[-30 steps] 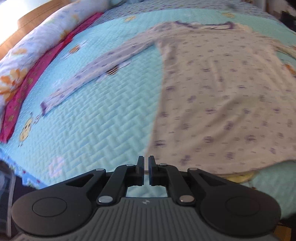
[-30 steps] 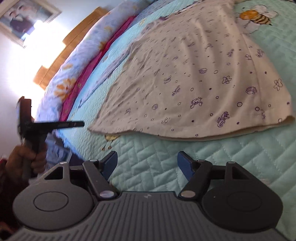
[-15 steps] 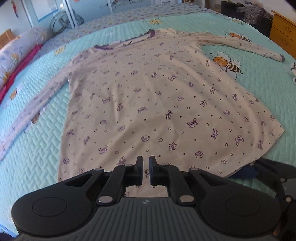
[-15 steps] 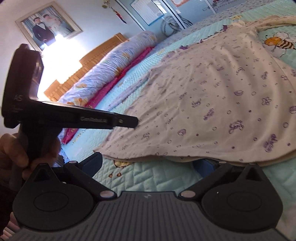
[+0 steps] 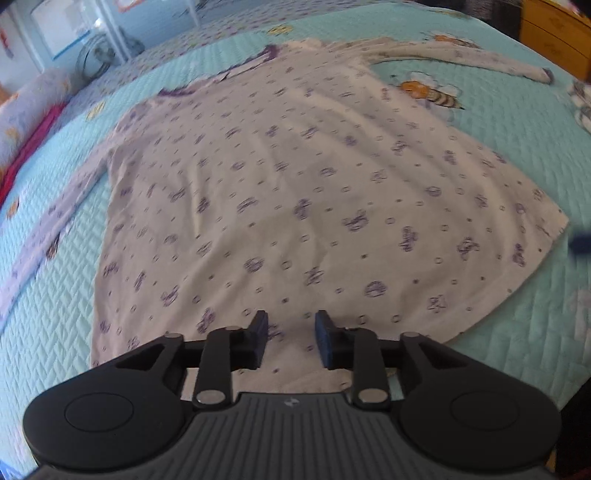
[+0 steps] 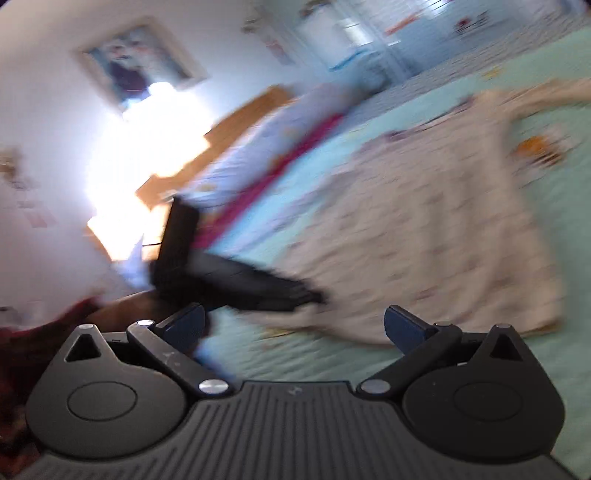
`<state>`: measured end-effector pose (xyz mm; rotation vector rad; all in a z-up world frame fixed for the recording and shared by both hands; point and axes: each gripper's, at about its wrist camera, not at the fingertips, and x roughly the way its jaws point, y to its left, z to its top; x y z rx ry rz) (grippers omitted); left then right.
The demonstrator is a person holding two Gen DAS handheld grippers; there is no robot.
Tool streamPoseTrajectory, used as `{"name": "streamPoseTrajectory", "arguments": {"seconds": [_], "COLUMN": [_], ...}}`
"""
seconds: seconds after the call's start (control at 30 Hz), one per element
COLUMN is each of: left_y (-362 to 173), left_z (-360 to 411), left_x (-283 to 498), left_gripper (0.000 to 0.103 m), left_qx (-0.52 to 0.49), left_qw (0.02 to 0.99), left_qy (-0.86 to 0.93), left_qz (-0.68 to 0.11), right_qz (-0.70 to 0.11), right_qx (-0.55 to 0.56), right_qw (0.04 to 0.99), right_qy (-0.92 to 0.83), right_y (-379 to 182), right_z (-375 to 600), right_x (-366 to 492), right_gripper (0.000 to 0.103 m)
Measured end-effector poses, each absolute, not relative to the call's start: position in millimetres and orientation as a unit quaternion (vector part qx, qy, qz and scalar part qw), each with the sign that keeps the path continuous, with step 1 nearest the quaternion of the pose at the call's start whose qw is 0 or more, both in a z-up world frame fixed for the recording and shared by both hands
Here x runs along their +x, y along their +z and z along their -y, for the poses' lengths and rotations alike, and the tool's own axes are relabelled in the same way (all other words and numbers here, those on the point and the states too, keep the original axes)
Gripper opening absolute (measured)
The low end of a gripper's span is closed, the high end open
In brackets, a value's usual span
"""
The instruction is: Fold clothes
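Nightshirt (image 5: 295, 192) lies flat, sleeves spread, on the aqua quilt (image 5: 517, 122). Left gripper (image 5: 289, 341) hovers over the hem, its jaws just opening, nothing pinched between them. Right gripper (image 6: 293, 326) is spread wide and empty near the hem's corner.

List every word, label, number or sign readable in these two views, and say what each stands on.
None can be read.
Left gripper body: a small pale emblem, no letters.
Right gripper body: the same emblem, blurred.
Wall papers: orange marks, too blurred.
Nightshirt: purple pictures, no lettering.
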<state>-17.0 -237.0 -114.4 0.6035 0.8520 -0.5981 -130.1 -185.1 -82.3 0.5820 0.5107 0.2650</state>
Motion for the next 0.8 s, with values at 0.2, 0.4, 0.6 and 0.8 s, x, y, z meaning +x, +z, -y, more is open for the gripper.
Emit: {"name": "streamPoseTrajectory", "arguments": {"seconds": [0.2,0.4,0.6,0.8], "left_y": [-125.3,-125.9,-125.5,-117.2], "left_z": [246.3,234.6,234.3,225.7], "left_x": [-25.1,-16.0,-20.4,-17.9], "left_gripper": [0.035,0.036,0.036,0.037], "left_qx": [0.306,0.261,0.280,0.264], "left_qw": [0.825,0.820,0.813,0.812], "left_qy": [-0.279,-0.289,-0.295,-0.298], "left_qz": [-0.385,-0.419,-0.418,-0.427], "right_qz": [-0.280,-0.345,-0.359,-0.374], "right_qx": [0.232,0.232,0.241,0.220], "right_qw": [0.931,0.908,0.897,0.896], "right_qy": [-0.015,-0.054,-0.087,-0.092], "right_y": [-76.9,-122.9,-121.4,-108.8], "right_z": [219.4,223.6,241.1,241.7], "right_x": [-111.5,-83.3,-112.1,-121.5], "right_gripper": [0.103,0.058,0.000,0.003]}}
